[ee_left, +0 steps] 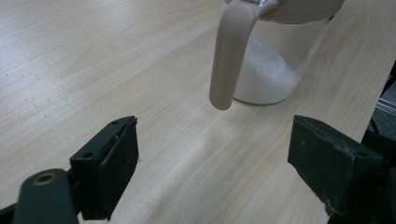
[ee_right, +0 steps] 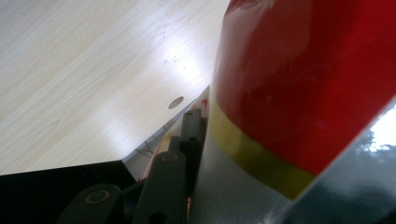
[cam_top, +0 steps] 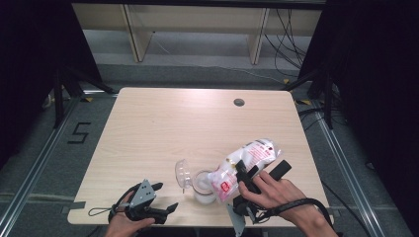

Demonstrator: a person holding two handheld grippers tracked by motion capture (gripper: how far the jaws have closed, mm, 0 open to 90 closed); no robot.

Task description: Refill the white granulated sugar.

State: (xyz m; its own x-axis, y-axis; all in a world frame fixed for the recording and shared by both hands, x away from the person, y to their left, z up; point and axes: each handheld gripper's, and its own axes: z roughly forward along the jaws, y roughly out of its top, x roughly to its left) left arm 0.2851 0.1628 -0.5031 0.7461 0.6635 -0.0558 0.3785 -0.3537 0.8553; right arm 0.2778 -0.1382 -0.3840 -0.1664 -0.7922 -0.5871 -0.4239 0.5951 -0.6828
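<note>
Pale wood table (cam_top: 163, 128), dark curtains either side, and the glass jar (cam_top: 202, 186) sits near the front edge with white grains inside and its clear lid (cam_top: 183, 174) flipped open. Over the jar, tilted mouth-down, hangs the bag (cam_top: 242, 165) (red, white and shiny), clamped in the right gripper (cam_top: 245, 183). Left of the jar, the left gripper (cam_top: 160, 200) rests low, jaws wide apart, holding nothing.

The left gripper (cam_top: 159, 199) rests low at the near table edge, jaws spread wide apart. The right gripper (cam_top: 245, 178) is raised and tilted, jaws clamped.
</note>
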